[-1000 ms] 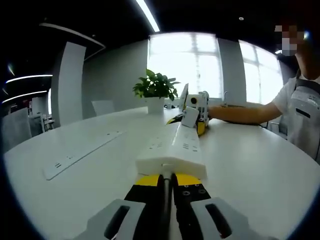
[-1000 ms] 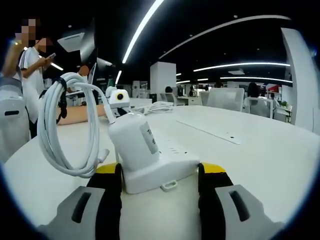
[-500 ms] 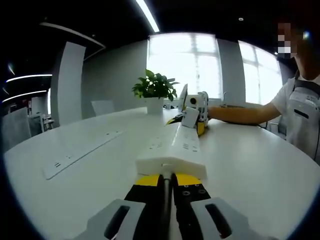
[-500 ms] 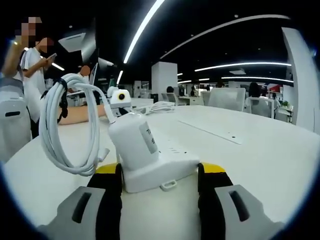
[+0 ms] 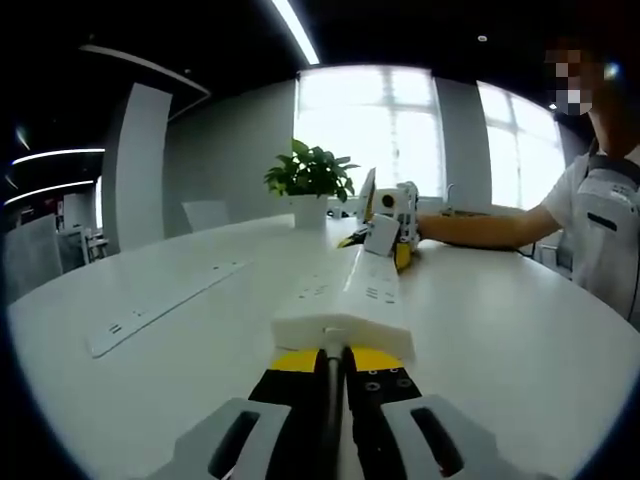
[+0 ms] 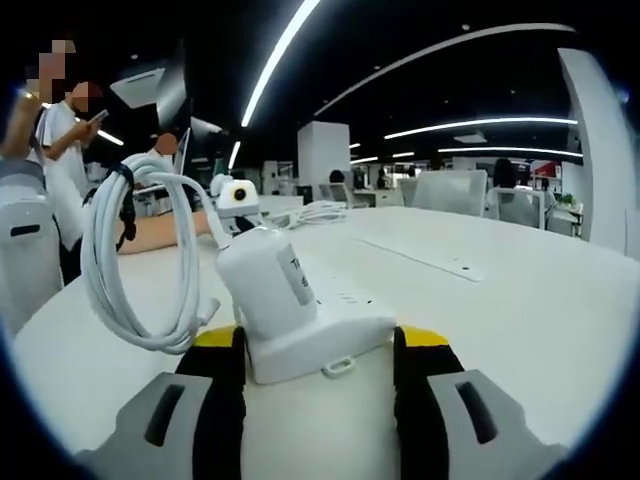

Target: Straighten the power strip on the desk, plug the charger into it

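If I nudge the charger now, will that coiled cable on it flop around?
Probably. The coiled cable hangs in loose loops beside the charger, so it should swing. The charger stands tall on the power strip and may tip.

Blown-out window [image 5: 368, 125] backlight, ceiling light strips [image 6: 283, 52], sharp centre, fisheye-bent edges

The charger [image 6: 265, 285] sits on the power strip [image 5: 350, 295], potted plant [image 5: 312, 182] behind.

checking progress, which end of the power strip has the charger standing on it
The end between the right gripper jaws: the white charger stands on the power strip there. The opposite end, by the left gripper, has only the cord.
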